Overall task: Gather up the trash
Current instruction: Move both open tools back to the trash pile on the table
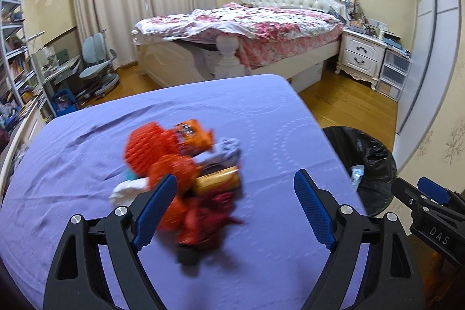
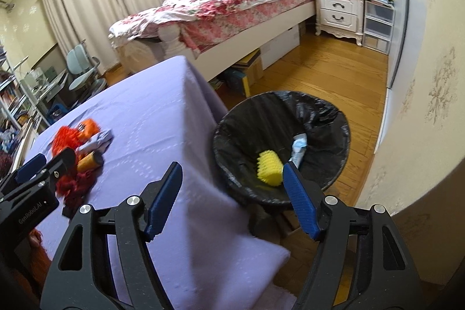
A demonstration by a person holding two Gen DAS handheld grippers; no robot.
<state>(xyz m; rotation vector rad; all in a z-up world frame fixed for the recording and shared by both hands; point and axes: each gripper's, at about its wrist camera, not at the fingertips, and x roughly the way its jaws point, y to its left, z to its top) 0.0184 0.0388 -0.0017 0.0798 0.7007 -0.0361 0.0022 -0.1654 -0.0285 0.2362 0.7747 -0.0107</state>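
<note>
A pile of trash (image 1: 186,170) lies on the purple-covered table (image 1: 261,118): orange foam net, orange wrapper, a brown-yellow tube (image 1: 218,180), grey-white paper, red mesh. My left gripper (image 1: 235,185) is open and empty, just above and in front of the pile. My right gripper (image 2: 232,173) is open and empty, over the table's right edge beside the black-lined bin (image 2: 319,118). In the bin lie a yellow foam net (image 2: 270,167) and a pale blue wrapper (image 2: 299,147). The pile also shows in the right wrist view (image 2: 78,147), with the left gripper (image 2: 43,164) at it.
The bin (image 1: 375,159) stands on the wooden floor right of the table. A bed (image 1: 247,28) with floral bedding, a white nightstand (image 1: 361,54) and plastic drawers stand behind. A desk chair (image 1: 96,69) and shelves are at the left.
</note>
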